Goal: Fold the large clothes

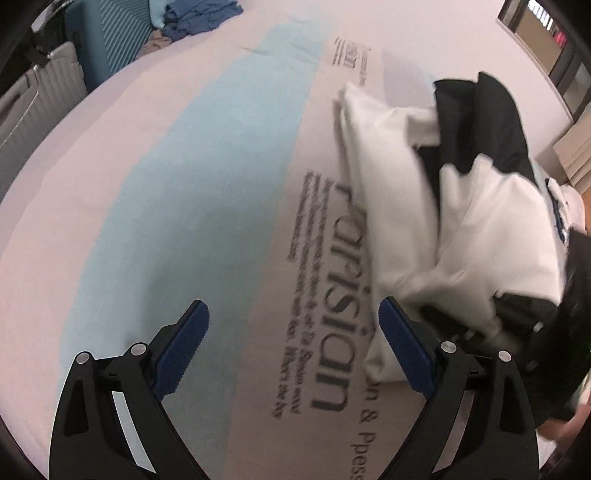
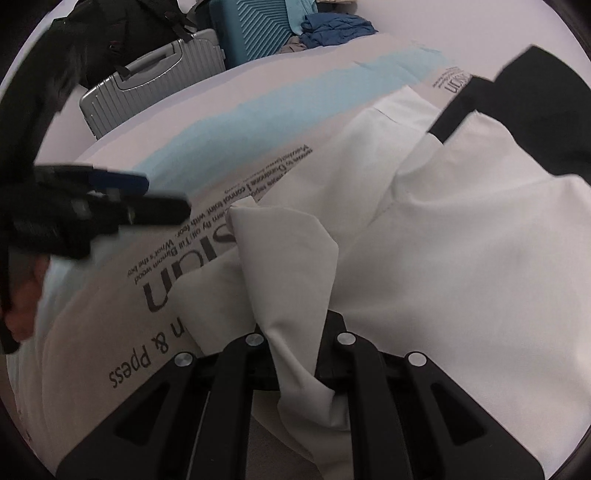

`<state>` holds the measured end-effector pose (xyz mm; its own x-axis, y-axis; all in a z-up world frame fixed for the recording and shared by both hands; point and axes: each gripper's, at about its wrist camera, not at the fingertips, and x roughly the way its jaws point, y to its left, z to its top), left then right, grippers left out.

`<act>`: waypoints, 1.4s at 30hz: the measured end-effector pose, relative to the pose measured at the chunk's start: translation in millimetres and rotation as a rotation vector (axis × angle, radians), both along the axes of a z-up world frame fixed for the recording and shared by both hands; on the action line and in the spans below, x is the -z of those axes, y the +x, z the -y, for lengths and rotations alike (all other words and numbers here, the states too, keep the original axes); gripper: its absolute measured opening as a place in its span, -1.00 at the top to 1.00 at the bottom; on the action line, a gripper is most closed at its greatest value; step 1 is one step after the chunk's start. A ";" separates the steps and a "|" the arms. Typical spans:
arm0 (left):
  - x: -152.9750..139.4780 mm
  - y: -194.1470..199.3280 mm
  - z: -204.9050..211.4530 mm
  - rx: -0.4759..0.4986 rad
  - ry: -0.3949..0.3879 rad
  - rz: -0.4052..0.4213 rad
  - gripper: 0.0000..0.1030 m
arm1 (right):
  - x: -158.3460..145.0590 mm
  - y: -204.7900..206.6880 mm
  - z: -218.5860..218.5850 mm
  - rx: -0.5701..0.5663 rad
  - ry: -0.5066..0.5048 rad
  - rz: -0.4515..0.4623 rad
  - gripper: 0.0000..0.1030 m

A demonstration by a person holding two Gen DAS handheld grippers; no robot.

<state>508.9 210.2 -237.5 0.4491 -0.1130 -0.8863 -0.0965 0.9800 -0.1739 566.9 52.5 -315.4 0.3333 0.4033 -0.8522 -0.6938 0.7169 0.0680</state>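
Left wrist view: the left gripper (image 1: 293,325) hangs over a printed sheet (image 1: 229,206) with a pale blue stripe and black lettering, its blue-padded fingers (image 1: 184,347) spread wide and holding nothing. The white-and-black garment (image 1: 480,229) lies bunched to the right, its near white edge just beside the right-hand finger; the image is blurred there, so contact cannot be judged. At the top lie a heap of blue clothes (image 1: 195,16) and a grey suitcase (image 1: 40,96).

Right wrist view: the right gripper (image 2: 297,354) has its fingers closed tight on a gathered fold of the garment (image 2: 461,240), the white cloth pinched and rising from between them. The rest of the garment spreads ahead and to the right, black panels at the far edge. The left gripper (image 2: 122,195) shows side-on at the left, blurred, off the cloth. Behind stand the grey suitcase (image 2: 155,81) and a teal suitcase (image 2: 255,26).

The step looks like opening out the crumpled garment. To do it well, the free left gripper should probably take a matching edge or corner well apart from the right's hold, so both can draw the cloth taut and flat. Grabbing several layers would trap creases.
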 end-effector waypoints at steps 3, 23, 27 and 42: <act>-5.8 7.9 8.4 0.033 -0.005 0.006 -0.77 | -0.4 -2.3 -1.6 -0.018 -0.020 0.018 0.82; 34.8 61.0 40.5 0.145 0.013 -0.099 -0.79 | -52.8 -90.0 26.4 -0.164 -0.008 0.110 -0.46; 25.7 68.1 43.3 0.159 0.039 -0.096 -0.77 | -101.2 -82.7 68.7 -0.082 0.073 0.132 -0.46; -34.0 148.9 121.0 0.248 -0.053 0.003 -0.79 | -98.9 119.1 210.2 0.467 0.182 -0.049 -0.19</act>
